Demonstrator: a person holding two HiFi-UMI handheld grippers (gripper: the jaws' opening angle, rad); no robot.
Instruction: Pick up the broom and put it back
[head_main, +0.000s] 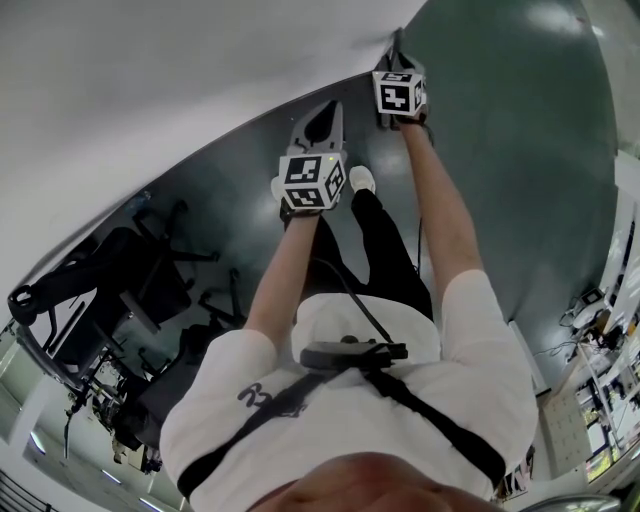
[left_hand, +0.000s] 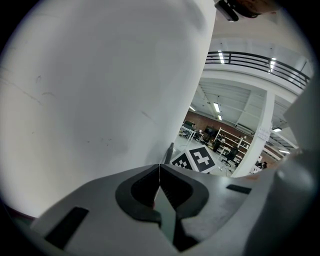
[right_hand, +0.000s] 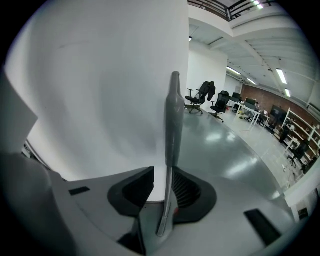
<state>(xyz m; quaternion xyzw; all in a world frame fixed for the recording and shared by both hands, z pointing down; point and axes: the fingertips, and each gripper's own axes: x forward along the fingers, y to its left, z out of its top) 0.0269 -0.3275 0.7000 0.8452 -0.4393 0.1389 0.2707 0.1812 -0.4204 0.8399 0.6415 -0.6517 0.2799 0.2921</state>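
Right gripper view: slim grey broom handle (right_hand: 173, 115) runs down behind the grey body of the right gripper (right_hand: 162, 192), lower part hidden. Head view: that handle too thin to pick out vs. the white wall (head_main: 150, 80), and desk clutter (head_main: 605, 340) is cut by the right edge. Left gripper view: black-and-white marker cube (left_hand: 197, 160) pt-covered by the left gripper (left_hand: 160, 187); far shelving (left_hand: 235, 142) too small to read.

Bright ceiling strip lights (right_hand: 281, 76); glare on floor (right_hand: 235, 165); fisheye, dark corners.

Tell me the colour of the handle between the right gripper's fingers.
The handle is plain grey, and it shows best in the right gripper view.
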